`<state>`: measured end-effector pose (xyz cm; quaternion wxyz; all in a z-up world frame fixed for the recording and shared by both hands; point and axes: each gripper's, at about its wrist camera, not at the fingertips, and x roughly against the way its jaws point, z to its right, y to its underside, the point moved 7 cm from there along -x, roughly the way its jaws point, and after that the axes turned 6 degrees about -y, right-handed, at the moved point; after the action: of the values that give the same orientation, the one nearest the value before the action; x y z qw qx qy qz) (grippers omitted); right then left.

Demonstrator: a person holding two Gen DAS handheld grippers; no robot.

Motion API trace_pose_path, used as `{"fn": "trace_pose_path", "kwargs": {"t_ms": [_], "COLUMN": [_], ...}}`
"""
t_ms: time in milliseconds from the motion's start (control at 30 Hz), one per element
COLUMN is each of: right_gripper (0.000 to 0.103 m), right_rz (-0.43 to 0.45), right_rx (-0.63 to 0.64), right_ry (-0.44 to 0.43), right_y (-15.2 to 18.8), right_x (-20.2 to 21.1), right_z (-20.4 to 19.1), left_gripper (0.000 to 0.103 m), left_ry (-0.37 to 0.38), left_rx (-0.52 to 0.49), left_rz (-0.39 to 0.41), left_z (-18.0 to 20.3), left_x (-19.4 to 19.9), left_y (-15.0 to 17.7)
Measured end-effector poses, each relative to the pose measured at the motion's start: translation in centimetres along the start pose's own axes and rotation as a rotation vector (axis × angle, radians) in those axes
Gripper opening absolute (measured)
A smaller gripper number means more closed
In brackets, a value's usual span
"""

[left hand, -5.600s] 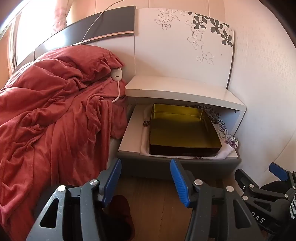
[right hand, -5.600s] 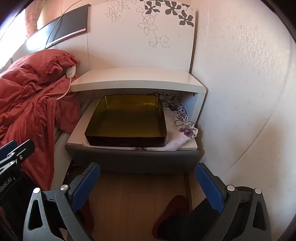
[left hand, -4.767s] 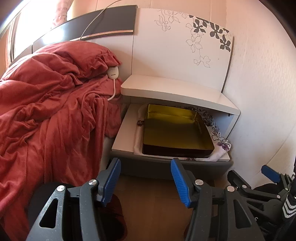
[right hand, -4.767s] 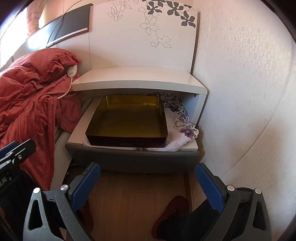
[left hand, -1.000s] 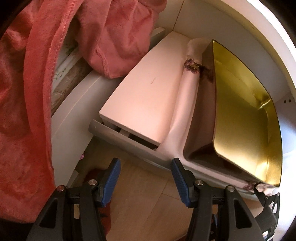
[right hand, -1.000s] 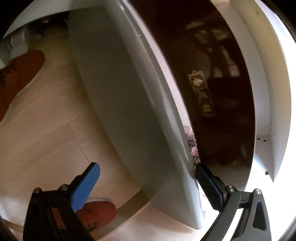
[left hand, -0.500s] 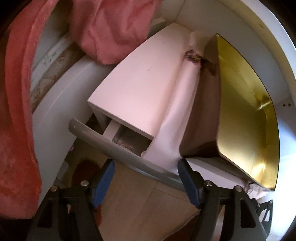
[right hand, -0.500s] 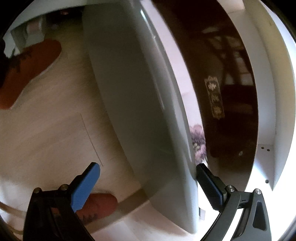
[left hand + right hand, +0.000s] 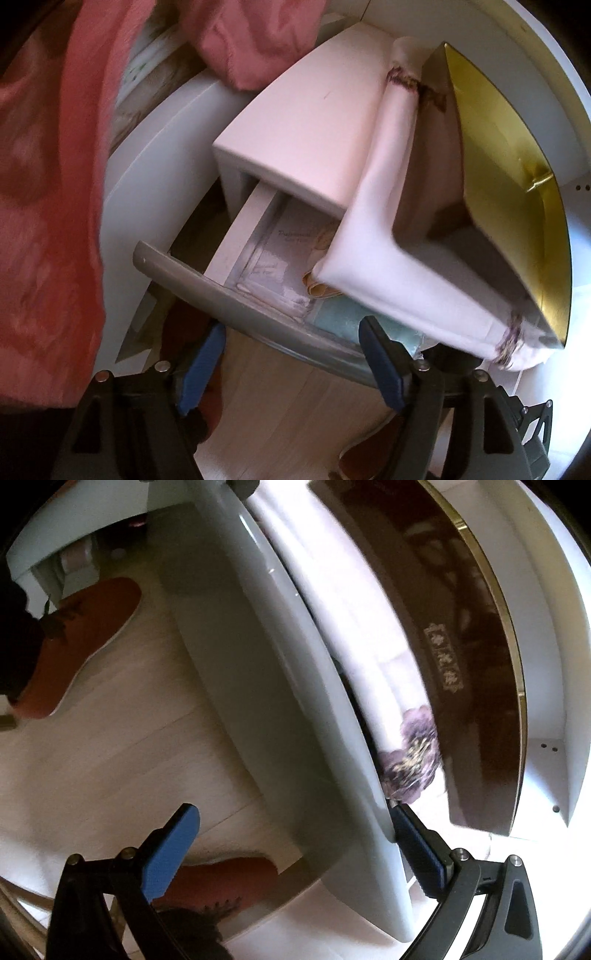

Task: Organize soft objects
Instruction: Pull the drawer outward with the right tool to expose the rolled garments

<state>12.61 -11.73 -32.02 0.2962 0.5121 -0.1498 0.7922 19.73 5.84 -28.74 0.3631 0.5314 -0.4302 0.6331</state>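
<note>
The left tool (image 9: 291,356) has just been opening, straddling the grey drawer front (image 9: 236,306) running crosswise ahead; the right tool (image 9: 295,843) is gaping around its end, only the left view showing drawer contents.

Pale wood floor (image 9: 266,417) runs under a white nightstand (image 9: 306,122), its grey-fronted drawer (image 9: 236,306) pulled partly out. Left of the nightstand, a white bed frame (image 9: 147,173). Bright light washes the nightstand's right wall (image 9: 554,664).

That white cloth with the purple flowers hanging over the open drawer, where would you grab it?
Probably at the loose corner of the white cloth that droops over the drawer, coming from the front. That fold hangs free, while the rest lies pinned beneath the gold tin. The left tool stands open just below it.
</note>
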Motion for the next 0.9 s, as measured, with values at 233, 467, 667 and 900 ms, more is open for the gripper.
{"fn": "trace_pose_path", "kwargs": {"t_ms": [233, 467, 667, 900], "right_gripper": [0.103, 0.103, 0.103, 0.103], "right_rz": [-0.064, -0.126, -0.161, -0.175], "right_rx": [0.01, -0.002, -0.008, -0.035], "right_ry": [0.039, 0.045, 0.024, -0.029], "right_y": [0.8, 1.0, 0.9, 1.2], "right_x": [-0.2, -0.2, -0.6, -0.6], "right_z": [-1.6, -2.8, -4.6, -5.3], "left_gripper": [0.077, 0.077, 0.077, 0.077], "left_ry": [-0.036, -0.09, -0.13, -0.144], "left_rx": [0.003, -0.005, -0.007, -0.015], "left_rz": [-0.043, -0.063, -0.084, -0.097], "left_z": [-1.5, -2.2, -2.3, -1.5], "left_x": [0.5, 1.3, 1.9, 1.4], "left_y": [2.4, 4.2, 3.5, 1.8]}}
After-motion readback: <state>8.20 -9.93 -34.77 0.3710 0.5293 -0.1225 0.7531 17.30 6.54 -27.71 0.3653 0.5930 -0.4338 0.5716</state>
